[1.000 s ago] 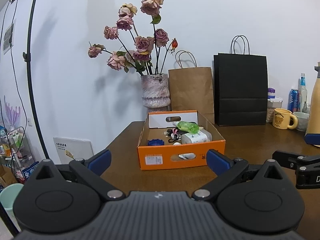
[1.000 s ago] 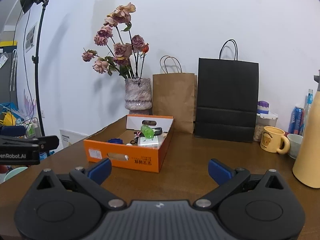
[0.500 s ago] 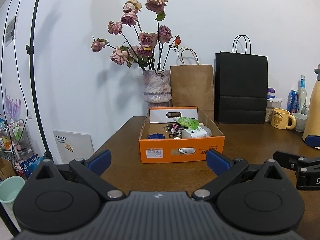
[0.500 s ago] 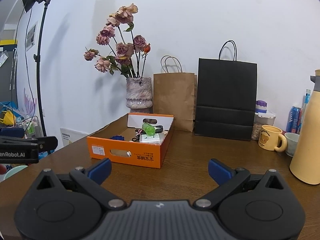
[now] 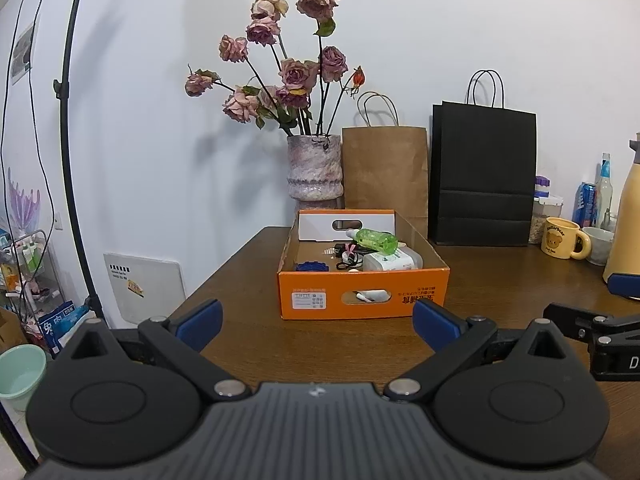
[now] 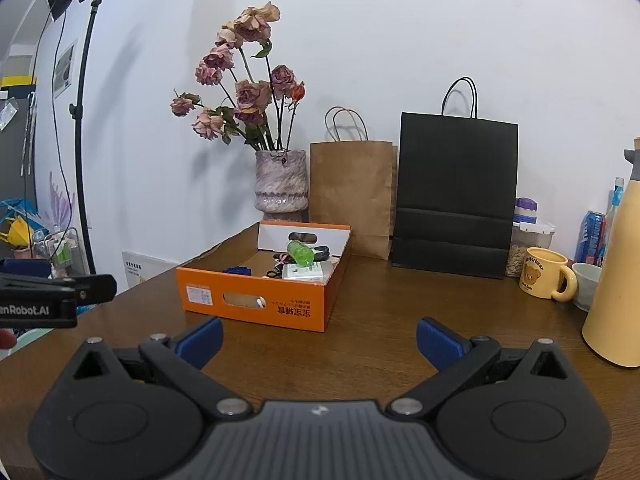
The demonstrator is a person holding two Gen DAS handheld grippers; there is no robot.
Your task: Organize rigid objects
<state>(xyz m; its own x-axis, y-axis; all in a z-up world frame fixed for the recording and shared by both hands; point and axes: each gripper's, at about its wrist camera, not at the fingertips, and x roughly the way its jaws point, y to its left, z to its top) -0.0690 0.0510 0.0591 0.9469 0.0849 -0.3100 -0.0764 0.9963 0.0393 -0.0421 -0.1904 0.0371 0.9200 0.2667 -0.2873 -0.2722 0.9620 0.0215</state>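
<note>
Partly hidden contents and cut-off edges

The orange box's (image 5: 363, 295) front wall hides the lower parts of the green bottle (image 5: 375, 239), the white pack (image 5: 392, 261) and the blue item (image 5: 312, 267); a white object (image 5: 366, 296) shows only through the handle slot, too small to identify. The cream jug (image 6: 614, 280) is cut by the right edge. The printing on the box is too small to read.

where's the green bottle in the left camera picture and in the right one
Left wrist view: the green bottle lies inside the orange box, centre of the picture, toward the box's far right.
Right wrist view: the green bottle lies left of centre, in the same box.
Shared landmark: the vase behind the box.
</note>
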